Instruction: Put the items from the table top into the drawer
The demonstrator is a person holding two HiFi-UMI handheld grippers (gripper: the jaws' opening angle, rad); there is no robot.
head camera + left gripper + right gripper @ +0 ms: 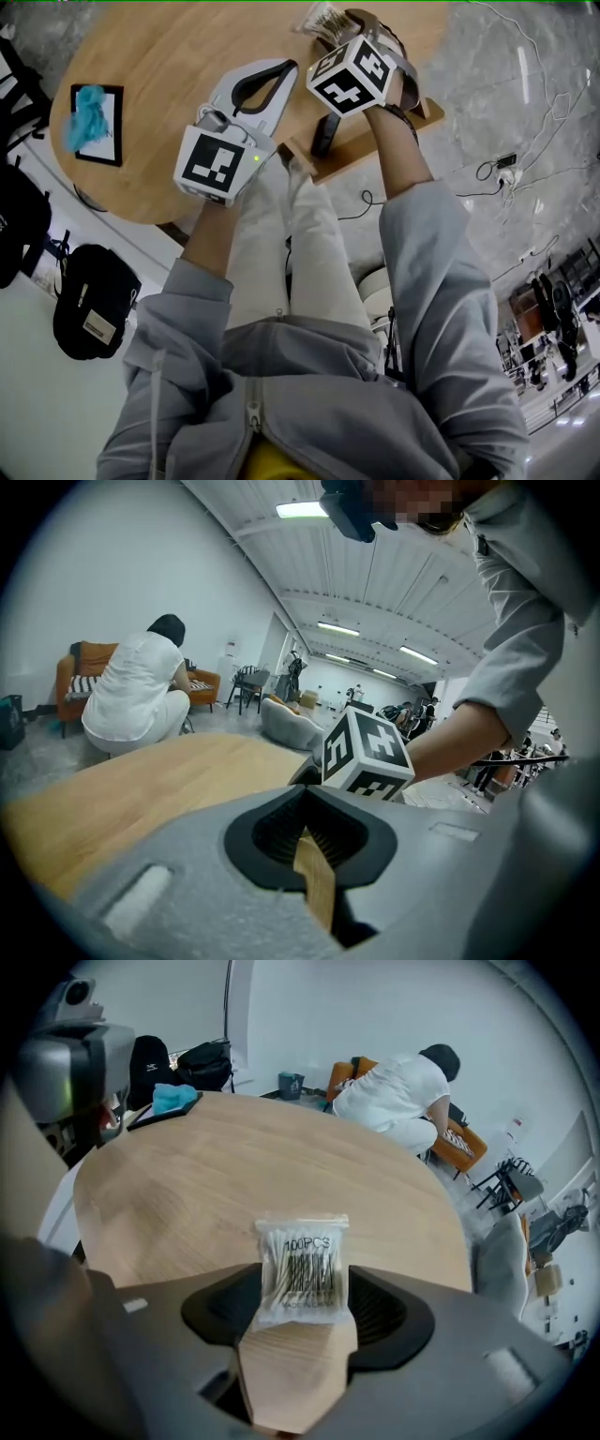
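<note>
The right tongs (295, 1283) hang steeply over the far edge of the round wooden worktop (169, 56), their jaws spread to either side of a clear packet of cotton swabs (302, 1269) that lies flat on the wood. The packet sits dead ahead of the tongs and between the two pads. Its long axis runs away along the line the tongs point, so the jaws bracket its narrow width. The pads do not appear to press on it, and it reads as lined up but not yet gripped. In the head view the packet shows just past the marker cube on the right hand, at the top of the worktop. The open wooden drawer (375, 142) lies directly on the near side of that hand, toward the person's knees, with a dark item (326, 134) already inside. The right hand is plainly the nearer one to both packet and drawer. The likely next move is a squeeze across the packet's short side and then a short pull back toward the body. The left tongs (286, 67) are clenched on nothing and rest low beside the right hand, near the drawer's left end. Well apart on the left of the worktop, a blue item (87, 114) lies on a black-framed tray (118, 127), closer to the left hand than to the right.
</note>
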